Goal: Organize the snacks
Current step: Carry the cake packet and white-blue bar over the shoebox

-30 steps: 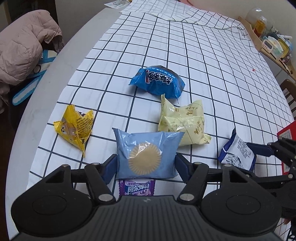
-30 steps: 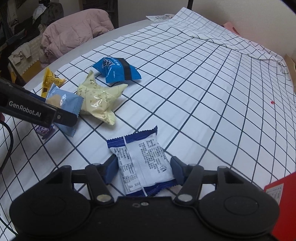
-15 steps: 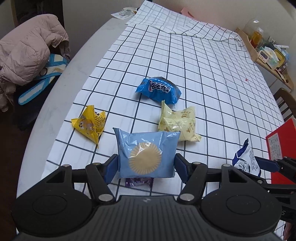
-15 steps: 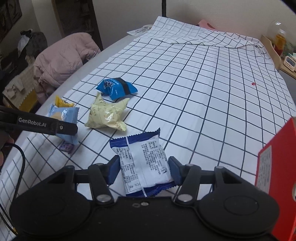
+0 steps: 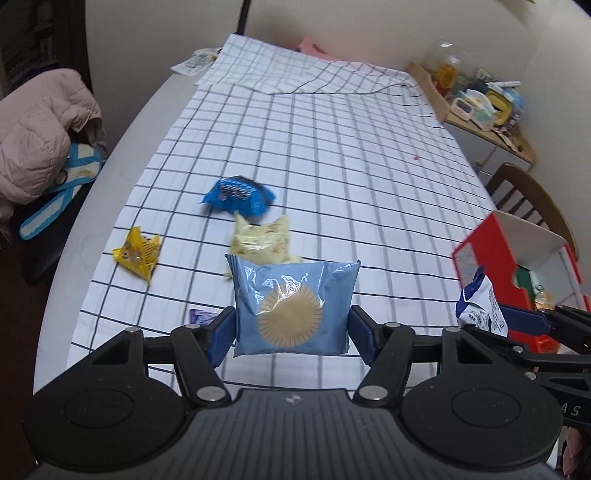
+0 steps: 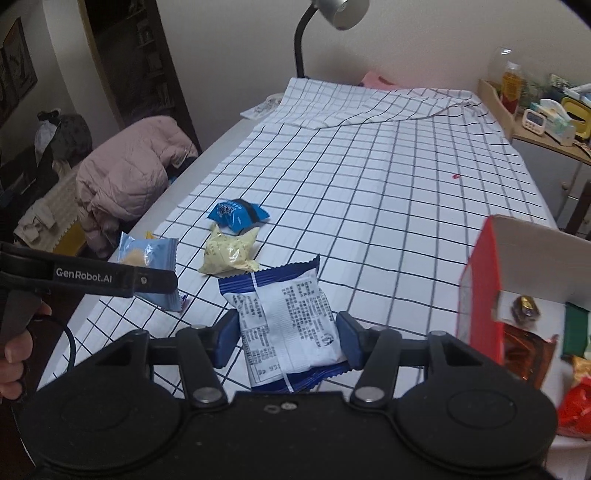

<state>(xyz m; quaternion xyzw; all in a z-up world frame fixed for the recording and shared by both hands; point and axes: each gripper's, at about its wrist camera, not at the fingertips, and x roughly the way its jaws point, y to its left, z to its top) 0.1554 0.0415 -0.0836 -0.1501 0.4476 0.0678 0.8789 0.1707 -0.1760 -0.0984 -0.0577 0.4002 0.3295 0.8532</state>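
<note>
My left gripper (image 5: 291, 328) is shut on a light blue packet with a round biscuit (image 5: 293, 308), held above the checked tablecloth (image 5: 332, 147). My right gripper (image 6: 284, 338) is shut on a blue-and-white packet (image 6: 286, 325), also lifted; that packet shows at the right of the left wrist view (image 5: 480, 302). On the cloth lie a dark blue packet (image 5: 238, 195), a pale yellow packet (image 5: 260, 238), a yellow triangular packet (image 5: 137, 253) and a small purple sweet (image 5: 201, 315). A red open box (image 6: 517, 280) with snacks inside stands to the right.
A pink padded coat (image 6: 129, 173) lies over a chair left of the table. A wooden shelf with jars and small items (image 5: 476, 99) stands at the back right, a wooden chair (image 5: 528, 195) beside it. A desk lamp (image 6: 325, 18) rises at the table's far end.
Both grippers have risen and drawn back from the cloth with their packets. The red box has come into view on the right. The right jaws narrowed slightly on their packet.
</note>
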